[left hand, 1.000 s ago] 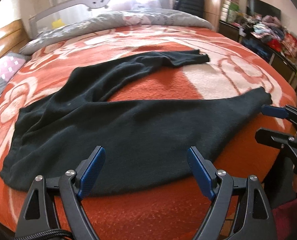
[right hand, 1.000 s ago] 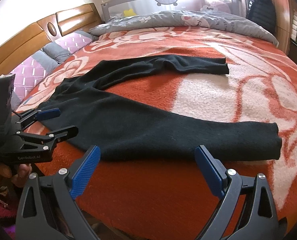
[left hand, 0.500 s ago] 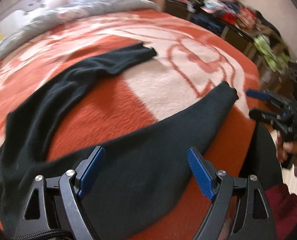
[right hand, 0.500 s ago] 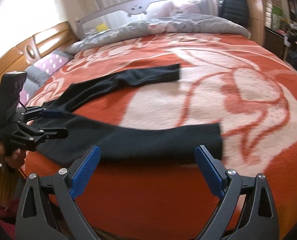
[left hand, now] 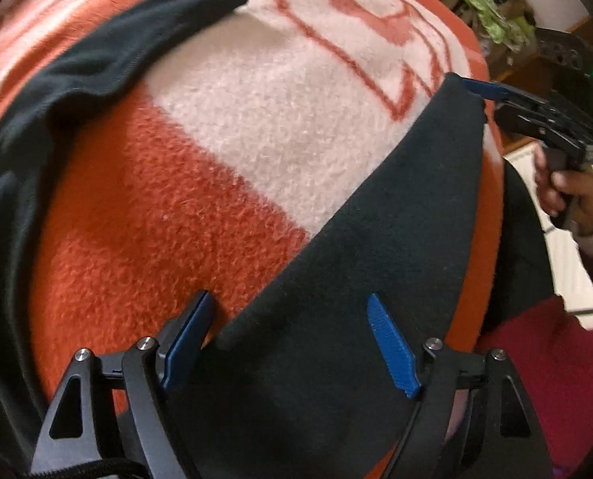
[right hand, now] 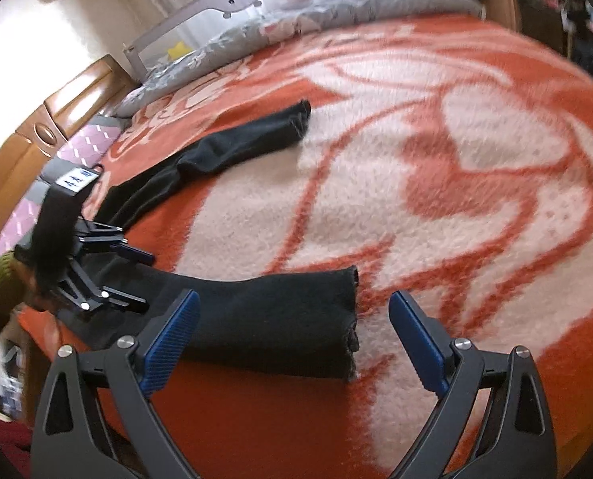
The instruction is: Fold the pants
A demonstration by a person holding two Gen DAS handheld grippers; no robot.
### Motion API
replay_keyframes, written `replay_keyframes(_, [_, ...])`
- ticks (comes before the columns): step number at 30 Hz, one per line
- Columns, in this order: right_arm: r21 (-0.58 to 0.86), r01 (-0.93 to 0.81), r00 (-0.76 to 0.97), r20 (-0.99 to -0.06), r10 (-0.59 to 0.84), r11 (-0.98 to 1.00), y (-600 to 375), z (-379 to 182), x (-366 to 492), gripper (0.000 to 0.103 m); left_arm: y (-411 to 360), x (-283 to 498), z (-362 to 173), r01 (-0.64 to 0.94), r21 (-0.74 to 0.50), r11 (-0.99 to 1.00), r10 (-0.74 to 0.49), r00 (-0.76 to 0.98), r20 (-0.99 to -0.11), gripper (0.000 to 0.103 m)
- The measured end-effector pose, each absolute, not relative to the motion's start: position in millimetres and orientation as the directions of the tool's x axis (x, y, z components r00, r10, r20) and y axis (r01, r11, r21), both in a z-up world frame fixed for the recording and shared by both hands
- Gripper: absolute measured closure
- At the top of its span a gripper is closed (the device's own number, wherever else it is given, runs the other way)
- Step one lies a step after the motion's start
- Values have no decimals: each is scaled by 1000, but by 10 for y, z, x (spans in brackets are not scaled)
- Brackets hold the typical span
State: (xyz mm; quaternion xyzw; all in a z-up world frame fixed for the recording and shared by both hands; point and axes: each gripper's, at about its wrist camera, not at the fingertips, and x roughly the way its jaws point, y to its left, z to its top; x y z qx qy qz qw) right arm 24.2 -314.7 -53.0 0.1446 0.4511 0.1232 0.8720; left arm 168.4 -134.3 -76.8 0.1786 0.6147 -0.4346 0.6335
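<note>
Black knit pants (left hand: 360, 279), fuzzy orange-cream blanket (left hand: 256, 127); left gripper (left hand: 292, 343) narrowing, right gripper (right hand: 296, 339) wide

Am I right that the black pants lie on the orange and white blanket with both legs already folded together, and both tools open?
Not quite: the pants lie with their two legs apart on the blanket, as the right wrist view shows. The left tool and right tool are indeed open.

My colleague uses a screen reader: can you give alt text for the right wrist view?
Open right gripper hovers over the cuff end of the near leg of black pants, spread on an orange and cream blanket. The left gripper, open, is over the same leg further left.
</note>
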Motion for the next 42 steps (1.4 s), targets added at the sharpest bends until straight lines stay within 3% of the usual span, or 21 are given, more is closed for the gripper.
replay_keyframes(2, [396, -95, 549, -745, 380, 913, -3155, -562, 256, 24, -1352, 1734, -790, 776, -325, 541, -326, -163, -931, 33])
replay_keyframes(3, [405, -98, 543, -744, 390, 909, -3151, -568, 262, 38, -1352, 1750, -802, 780, -324, 536, -321, -167, -932, 42])
replay_keyframes(5, [386, -89, 541, -756, 370, 918, -3123, -576, 246, 50, -1341, 1756, -797, 782, -338, 523, -330, -180, -927, 63])
replay_keyframes(6, [379, -88, 541, -758, 364, 921, -3115, -571, 232, 60, -1321, 1755, -787, 774, -367, 516, -349, -202, -915, 85])
replay_keyframes(7, [381, -84, 542, -758, 363, 921, -3115, -556, 206, 70, -1299, 1746, -775, 766, -385, 514, -366, -210, -907, 93])
replay_keyframes(9, [399, -74, 546, -751, 372, 914, -3136, -502, 149, 85, -1272, 1693, -744, 774, -376, 509, -391, -182, -902, 93])
replay_keyframes(13, [431, -71, 535, -745, 399, 900, -3098, -191, -19, 92, -1152, 1540, -573, 779, -367, 508, -436, -135, -890, 96])
replay_keyframes(19, [472, -182, 555, -675, 486, 863, -2908, 822, -189, 94, -977, 1472, -59, 776, -330, 537, -500, -23, -866, 96])
replay_keyframes(21, [444, -174, 560, -690, 459, 879, -2909, 872, -86, 94, -1038, 1462, 8, 773, -305, 556, -488, 6, -873, 97])
replay_keyframes(28, [287, 7, 474, -844, 250, 958, -3142, -70, 339, 95, -1257, 1524, -357, 747, -259, 613, -416, 26, -909, 97])
replay_keyframes(32, [256, 69, 465, -863, 196, 964, -3279, -460, 408, 95, -1292, 1615, -586, 701, -247, 669, -387, 45, -921, 94])
replay_keyframes(36, [86, 136, 444, -896, 16, 987, -3304, -548, 547, 83, -1212, 1688, -525, 652, -249, 716, -395, 85, -915, 77])
replay_keyframes(39, [164, 122, 494, -865, 84, 979, -3343, -395, 665, 78, -1063, 1717, -338, 632, -255, 731, -427, 133, -894, 62])
replay_keyframes(42, [207, 70, 541, -830, 138, 976, -3263, -217, 881, 52, -859, 1835, -176, 592, -273, 758, -451, 173, -876, 57])
